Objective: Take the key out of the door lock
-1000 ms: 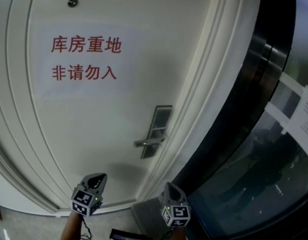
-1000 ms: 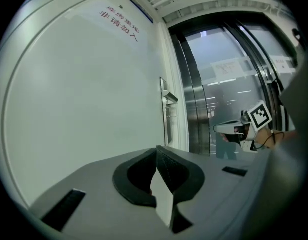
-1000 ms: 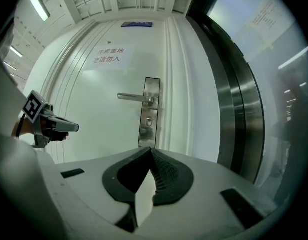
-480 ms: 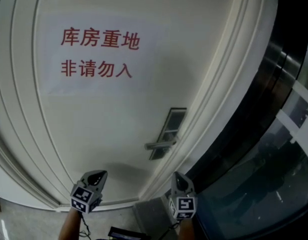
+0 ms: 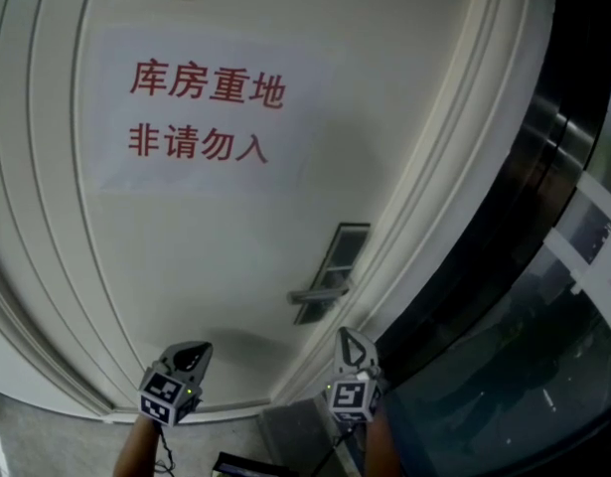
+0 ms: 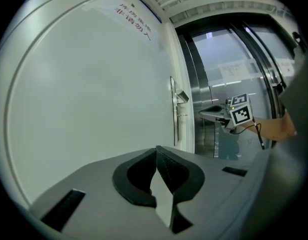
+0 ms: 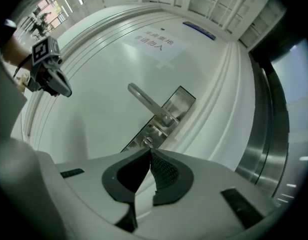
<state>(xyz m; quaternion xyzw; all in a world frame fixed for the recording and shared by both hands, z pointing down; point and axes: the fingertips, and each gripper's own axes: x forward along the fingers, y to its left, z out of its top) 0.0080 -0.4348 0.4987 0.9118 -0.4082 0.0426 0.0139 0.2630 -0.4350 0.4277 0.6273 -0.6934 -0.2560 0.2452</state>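
Aiming level at the lock [image 7: 147, 141], the right gripper [image 7: 149, 150] has its jaws pressed together, empty. The lock lies straight ahead past its tips, under the handle [image 7: 146, 103]; the key there is too small to make out. The left gripper [image 5: 186, 354], also closed and empty, is farther off.

The door [image 5: 186, 266] looked painted white, smooth with a soft sheen. The sign [image 5: 206, 117] on it was flat matt paper with red print. The lock plate [image 7: 181, 100] and lever handle [image 7: 146, 101] were brushed silver metal. Beside the door's right edge, the frame [image 7: 259, 149] was glossy steel. The right gripper [image 7: 149, 151] had a matt grey plastic shell, and its pads [image 7: 166, 173] were black and finely ribbed.
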